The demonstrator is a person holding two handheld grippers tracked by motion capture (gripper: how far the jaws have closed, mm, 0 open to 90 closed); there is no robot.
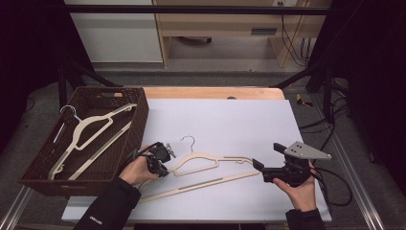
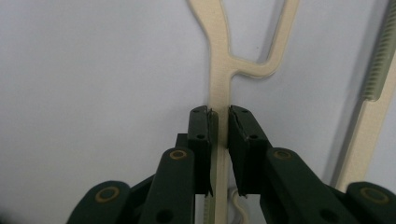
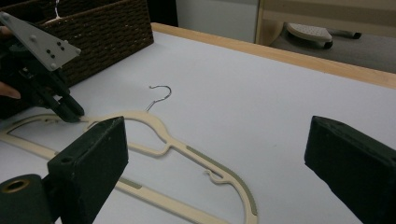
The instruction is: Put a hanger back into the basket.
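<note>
**Left gripper clamps the hanger's shoulder; right waits open**

Nearest the person's edge of the desk (image 1: 268, 201), a cream hanger (image 1: 203, 165) lies flat on the white sheet, its metal hook (image 1: 189, 140) pointing toward the far edge. The left gripper (image 1: 165, 160) has its jaws pinched on the hanger's left shoulder arm; in the left gripper view the pads (image 2: 243, 135) press the thin arm from both sides, a grip placed, I judge, to lift the hanger from one end. The right gripper (image 1: 257, 165) hovers just beside the hanger's right tip with its jaws spread wide and nothing between them, probably ready to steady that end.

Farther off, at the desk's left edge, a dark wicker basket (image 1: 139, 122) holds another cream hanger (image 1: 91, 132). Its near wall stands between the gripped hanger and the inside, so the hanger would likely need raising over it. Whether that basket hanger leaves enough room is hard to tell.
</note>
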